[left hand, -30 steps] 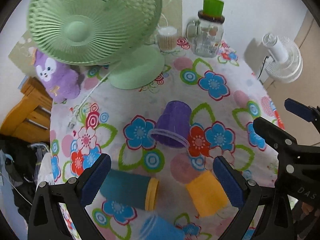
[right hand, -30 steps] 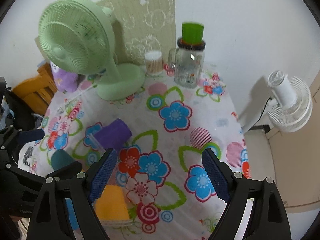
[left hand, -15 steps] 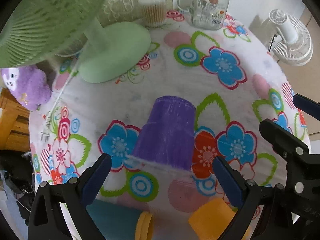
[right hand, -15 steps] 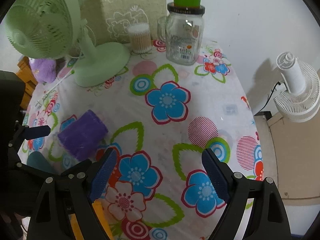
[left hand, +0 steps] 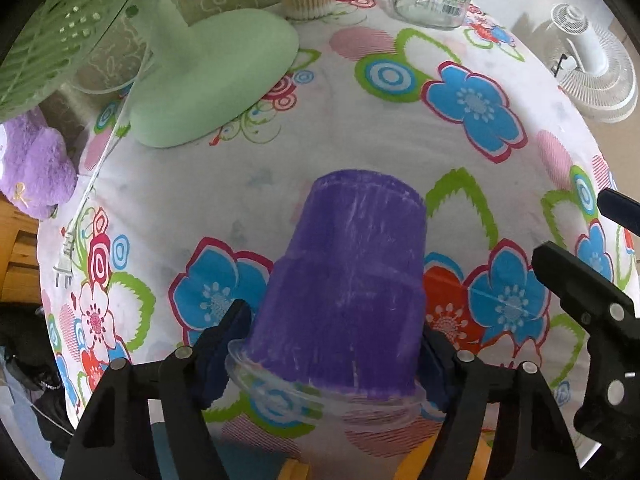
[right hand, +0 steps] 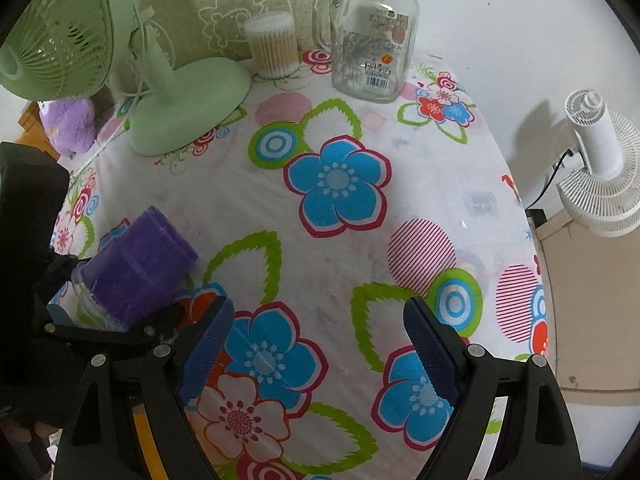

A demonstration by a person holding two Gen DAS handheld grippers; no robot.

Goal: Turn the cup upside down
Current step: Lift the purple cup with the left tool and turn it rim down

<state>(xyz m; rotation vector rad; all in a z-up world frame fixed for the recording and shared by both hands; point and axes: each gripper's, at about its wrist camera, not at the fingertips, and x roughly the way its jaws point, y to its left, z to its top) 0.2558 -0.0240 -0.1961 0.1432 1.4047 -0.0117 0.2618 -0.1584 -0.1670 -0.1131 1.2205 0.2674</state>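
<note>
A purple cup (left hand: 352, 288) with a clear rim lies on its side on the flowered tablecloth, base pointing away from me. My left gripper (left hand: 328, 356) is closed around its body near the rim, a blue pad touching each side. The cup also shows in the right wrist view (right hand: 140, 268), held by the left gripper at the left edge. My right gripper (right hand: 316, 344) is open and empty above the cloth, to the right of the cup.
A green desk fan (right hand: 188, 108) stands at the back left, with a cotton-swab tub (right hand: 274, 46) and a glass jar (right hand: 374, 36) behind. A purple plush (left hand: 32, 172) sits at the left edge. A white fan (right hand: 600, 168) stands off the table's right side. A teal cup and a yellow cup lie below my left gripper.
My left gripper has moved forward and down over the purple cup and closed its fingers on it. My right gripper has come lower and closer to the cloth, still open.
</note>
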